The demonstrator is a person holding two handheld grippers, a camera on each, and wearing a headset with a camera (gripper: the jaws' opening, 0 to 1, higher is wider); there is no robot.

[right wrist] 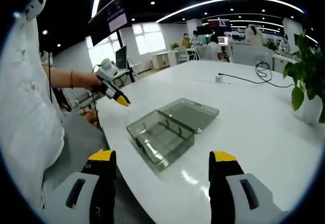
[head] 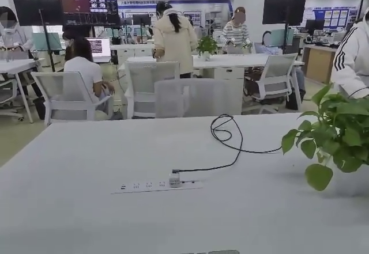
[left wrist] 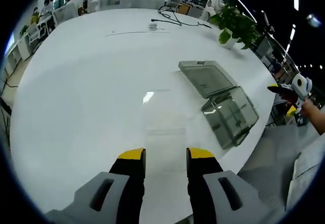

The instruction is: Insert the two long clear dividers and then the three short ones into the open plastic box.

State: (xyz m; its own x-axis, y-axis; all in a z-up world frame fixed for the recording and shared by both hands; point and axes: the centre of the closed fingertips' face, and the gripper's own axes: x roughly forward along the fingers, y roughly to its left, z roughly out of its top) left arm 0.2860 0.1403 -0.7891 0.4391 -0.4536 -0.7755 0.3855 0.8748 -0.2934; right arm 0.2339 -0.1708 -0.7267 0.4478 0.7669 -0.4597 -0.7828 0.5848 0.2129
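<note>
Nearest you, the left gripper [left wrist: 166, 155] hangs over bare table [left wrist: 91, 92], its yellow-tipped jaws a little apart with nothing between them. The right gripper [right wrist: 162, 157] is spread wide and equally empty at the table's near edge. The box [right wrist: 160, 138] sits close to that edge, right of the left gripper and straight ahead of the right one, its lid [right wrist: 195, 112] folded flat on the far side. Faint outlines [left wrist: 163, 130] just beyond the left jaws may be the clear dividers, and lines inside the box may be slots or pieces; both are too faint to tell. Start with a long divider. Clear plastic lying flat on a smooth top is probably hard to pinch, so slide it to the edge or tip one end up. Then grip a short end, stand it upright and line both ends with facing slots before pressing down evenly. Steady the box wall with your other gripper so it does not skate.
</note>
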